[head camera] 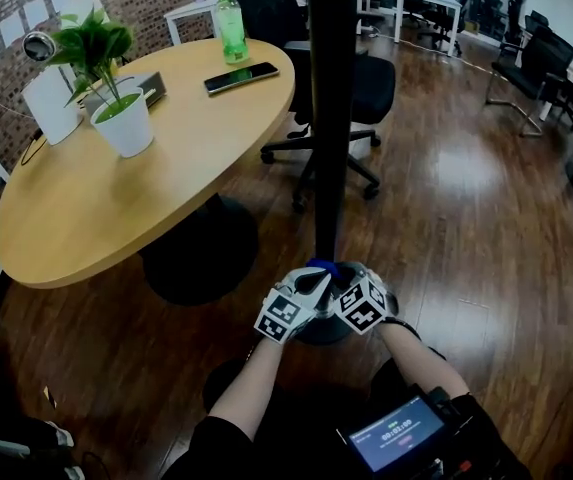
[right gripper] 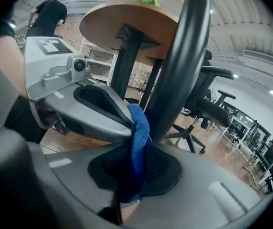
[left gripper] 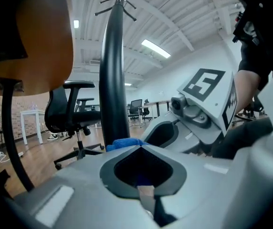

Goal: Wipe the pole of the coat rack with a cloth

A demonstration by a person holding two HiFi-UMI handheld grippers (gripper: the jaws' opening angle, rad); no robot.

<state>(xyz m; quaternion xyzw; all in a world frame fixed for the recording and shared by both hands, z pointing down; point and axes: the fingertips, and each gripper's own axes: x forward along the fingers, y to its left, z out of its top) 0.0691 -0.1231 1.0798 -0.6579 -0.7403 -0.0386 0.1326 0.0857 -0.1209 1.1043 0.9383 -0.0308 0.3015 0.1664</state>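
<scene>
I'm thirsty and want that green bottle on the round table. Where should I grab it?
Probably hold the green bottle around its straight middle, below the cap, squeezing from both sides. It stands upright near the far edge of the table, so come in level from that edge, clear of the phone lying nearby.

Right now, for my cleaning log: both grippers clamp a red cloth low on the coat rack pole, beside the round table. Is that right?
Not quite: the cloth is blue, not red, as the right gripper view shows. The rest stands: the left gripper and right gripper both clamp it low on the coat rack pole, beside the round table.
</scene>
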